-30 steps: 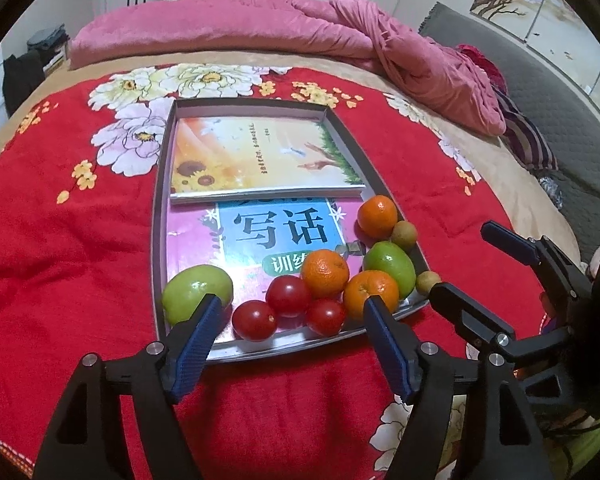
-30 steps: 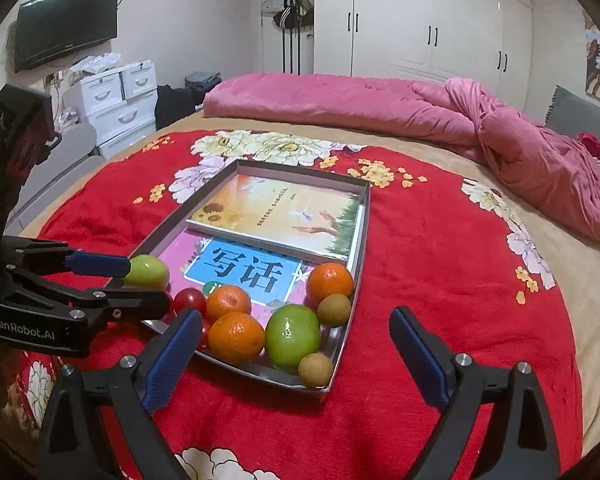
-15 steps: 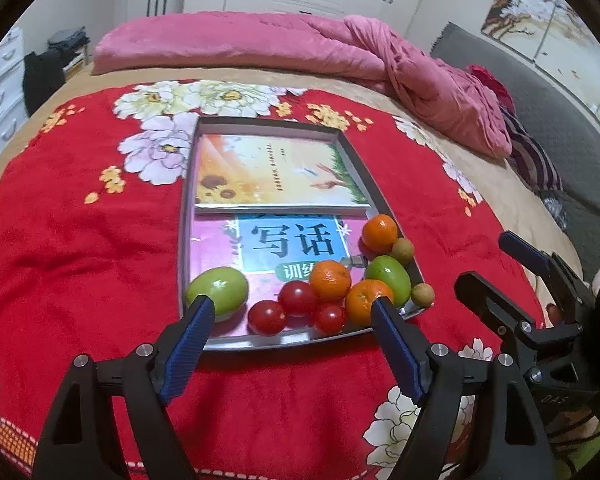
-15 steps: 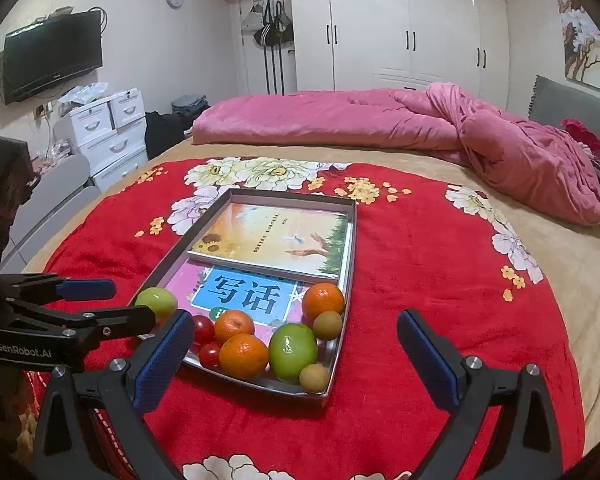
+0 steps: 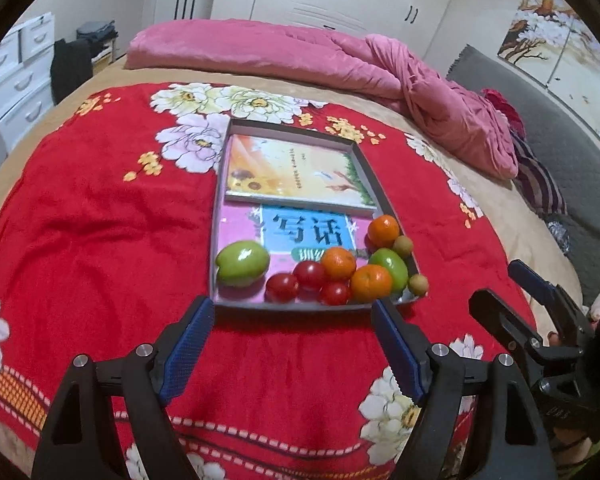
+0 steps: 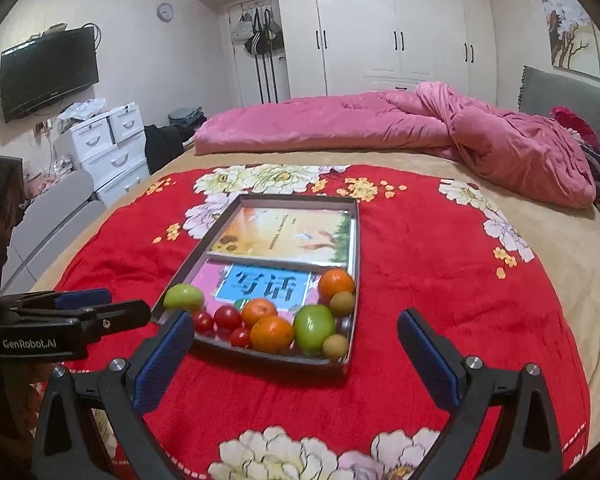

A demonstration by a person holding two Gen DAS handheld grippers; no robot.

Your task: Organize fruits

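— Where's the fruit?
— Fruits [image 5: 332, 272] line the near edge of the tray [image 5: 220, 216] on the red blanket [image 5: 100, 240].
— The grippers?
— Left gripper [image 5: 292, 344] and right gripper [image 6: 296, 344] hover before it, jaws wide and empty, having just opened.

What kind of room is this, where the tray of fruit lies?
Most likely a home bedroom. The tray lies on a bed with a red flowered blanket and a pink quilt, with a white wardrobe behind.
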